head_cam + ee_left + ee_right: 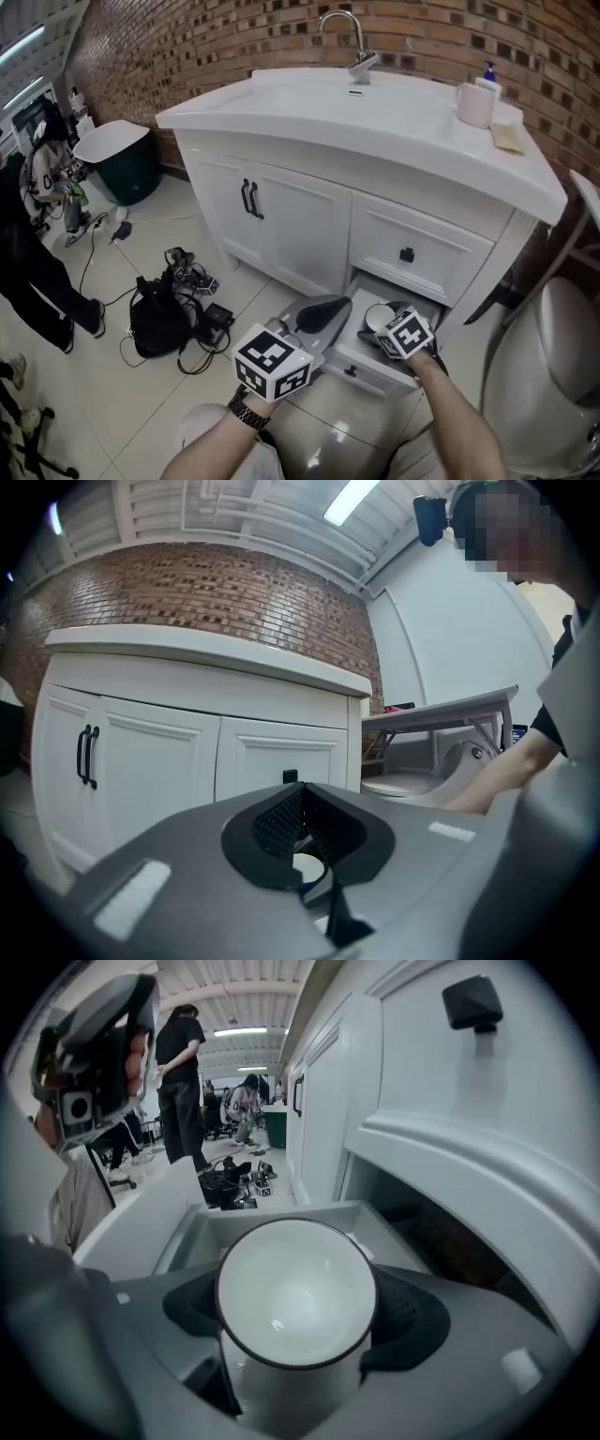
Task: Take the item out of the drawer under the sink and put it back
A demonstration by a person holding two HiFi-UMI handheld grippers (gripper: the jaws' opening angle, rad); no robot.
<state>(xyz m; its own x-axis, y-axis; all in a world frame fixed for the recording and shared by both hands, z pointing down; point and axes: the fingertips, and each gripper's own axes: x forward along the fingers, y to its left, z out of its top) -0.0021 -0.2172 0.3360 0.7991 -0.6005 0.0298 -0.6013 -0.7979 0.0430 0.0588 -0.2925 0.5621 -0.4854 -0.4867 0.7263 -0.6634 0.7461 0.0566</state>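
Observation:
The bottom drawer (pixel 360 362) of the white vanity stands pulled out at the right. A white cup (pixel 379 317) with a dark rim sits upright between the jaws of my right gripper (pixel 382 325), just over the drawer's inside. In the right gripper view the cup (pixel 295 1293) fills the gap, with a black pad against each side of it and the drawer's walls (pixel 281 1217) behind. My left gripper (pixel 322 316) hovers at the drawer's left front corner with nothing in it. Its jaws (pixel 300 819) meet in a closed line.
Above the open drawer is a shut drawer with a black knob (pixel 407 254). A double cabinet door (pixel 272 220) is to its left. Black bags and cables (pixel 173 305) lie on the floor at left, and a person (pixel 33 272) stands beyond. A toilet (pixel 544 375) is close on the right.

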